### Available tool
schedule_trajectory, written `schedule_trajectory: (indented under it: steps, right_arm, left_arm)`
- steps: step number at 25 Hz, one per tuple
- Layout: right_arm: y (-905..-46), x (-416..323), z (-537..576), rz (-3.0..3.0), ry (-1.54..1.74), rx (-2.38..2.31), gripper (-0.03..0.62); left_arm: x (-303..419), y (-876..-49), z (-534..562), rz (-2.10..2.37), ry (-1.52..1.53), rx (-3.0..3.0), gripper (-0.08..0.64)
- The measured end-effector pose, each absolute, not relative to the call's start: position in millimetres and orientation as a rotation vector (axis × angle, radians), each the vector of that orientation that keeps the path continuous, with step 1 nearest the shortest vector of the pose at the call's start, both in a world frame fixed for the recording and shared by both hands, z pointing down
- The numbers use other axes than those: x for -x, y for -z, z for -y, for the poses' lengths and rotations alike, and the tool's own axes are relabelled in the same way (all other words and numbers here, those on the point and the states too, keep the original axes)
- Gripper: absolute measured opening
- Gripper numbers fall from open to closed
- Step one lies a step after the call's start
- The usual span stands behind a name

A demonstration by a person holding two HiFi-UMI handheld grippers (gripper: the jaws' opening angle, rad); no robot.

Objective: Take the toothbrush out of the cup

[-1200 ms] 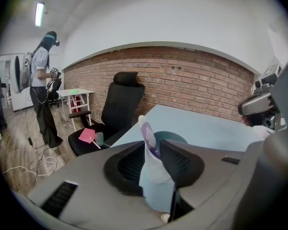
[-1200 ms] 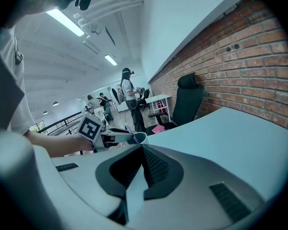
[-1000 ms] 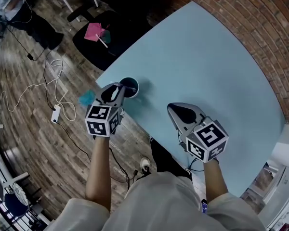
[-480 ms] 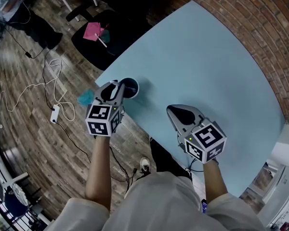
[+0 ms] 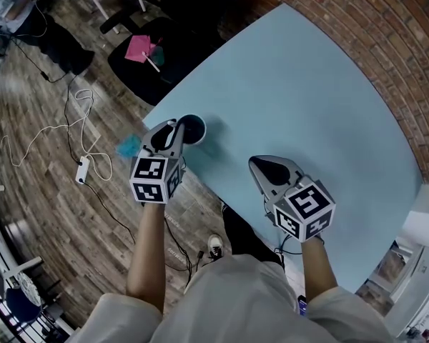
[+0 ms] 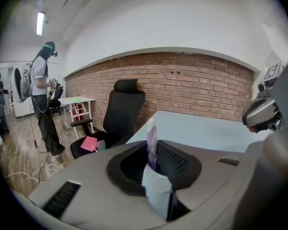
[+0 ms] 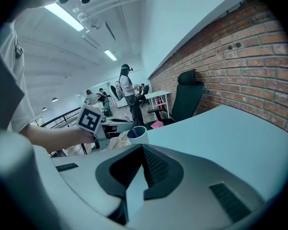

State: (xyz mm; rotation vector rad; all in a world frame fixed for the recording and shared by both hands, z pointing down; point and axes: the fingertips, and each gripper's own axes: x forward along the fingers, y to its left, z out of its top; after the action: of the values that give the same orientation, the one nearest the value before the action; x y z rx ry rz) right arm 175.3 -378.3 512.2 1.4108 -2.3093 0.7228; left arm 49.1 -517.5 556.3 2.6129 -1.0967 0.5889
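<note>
A white cup (image 5: 193,128) with a dark inside stands on the light blue table (image 5: 307,98), close to its near left corner. My left gripper (image 5: 173,129) hovers over the cup's left rim. In the left gripper view the purple-and-white toothbrush (image 6: 152,145) stands upright between the jaws of the left gripper (image 6: 156,174), which are closing around it; I see no firm press on it. My right gripper (image 5: 261,164) hangs over the table's front edge, shut and empty, well to the right of the cup. In the right gripper view the cup (image 7: 137,134) is ahead of the right gripper (image 7: 137,186).
A black office chair (image 5: 164,56) with a pink item (image 5: 137,46) on its seat stands beyond the table's left corner. Cables (image 5: 57,131) and a white power strip (image 5: 82,168) lie on the wooden floor. A brick wall (image 5: 386,34) runs behind the table. A person (image 6: 41,95) stands far off.
The left gripper has crept slightly toward the cup. The right gripper has dipped a little and otherwise holds its place. The cup has not moved.
</note>
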Motion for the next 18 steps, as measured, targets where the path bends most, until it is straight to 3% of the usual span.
schedule_trajectory:
  steps: [18]
  right_arm:
    - [-479,-178,341,2.344,-0.675,-1.496,0.021]
  left_arm:
    - [-48,-489,478,1.150,-0.498,-2.766,0.081]
